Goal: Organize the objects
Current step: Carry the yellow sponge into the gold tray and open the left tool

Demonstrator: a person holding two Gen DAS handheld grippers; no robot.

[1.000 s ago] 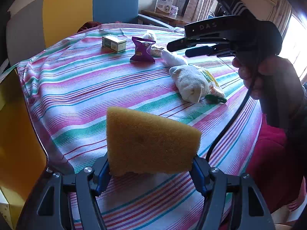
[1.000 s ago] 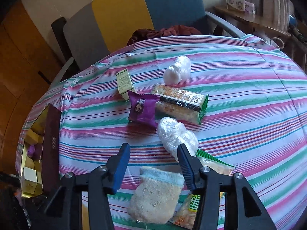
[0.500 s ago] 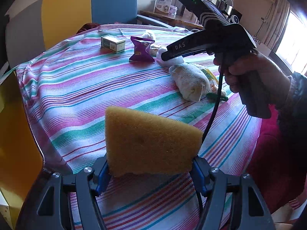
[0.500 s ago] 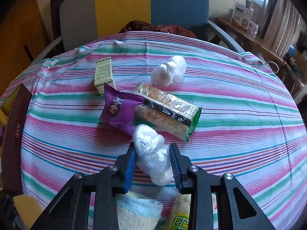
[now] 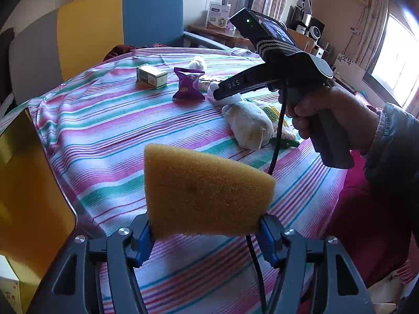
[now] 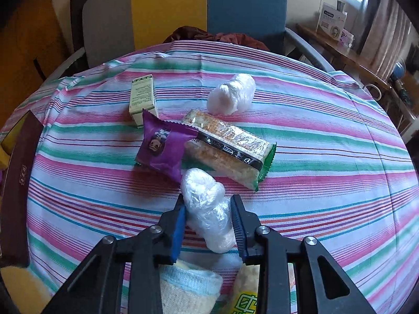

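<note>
A yellow sponge [image 5: 207, 193] stands upright above the striped tablecloth [image 5: 104, 136], with my left gripper [image 5: 205, 231] shut on its lower edge; the jaws are closing and squeeze it a little more. My right gripper [image 6: 208, 217] is shut on a white plastic-wrapped bundle [image 6: 203, 193] that lies on the cloth. Just beyond it lie a purple snack packet [image 6: 162, 146] and a cracker pack [image 6: 230, 149]. Farther back are a small green-and-white box [image 6: 142, 99] and a second white bundle [image 6: 231, 94].
A cream sock [image 6: 188, 290] and a yellow-green packet [image 6: 246, 295] lie under the right gripper's fingers. A dark red box [image 6: 15, 183] sits at the table's left edge. A yellow-and-blue chair [image 6: 209, 7] stands behind the table. A person's hand [image 5: 327, 115] holds the right gripper.
My right gripper came forward and down over the white bundle and shut on it. The left gripper kept its place with the sponge.
</note>
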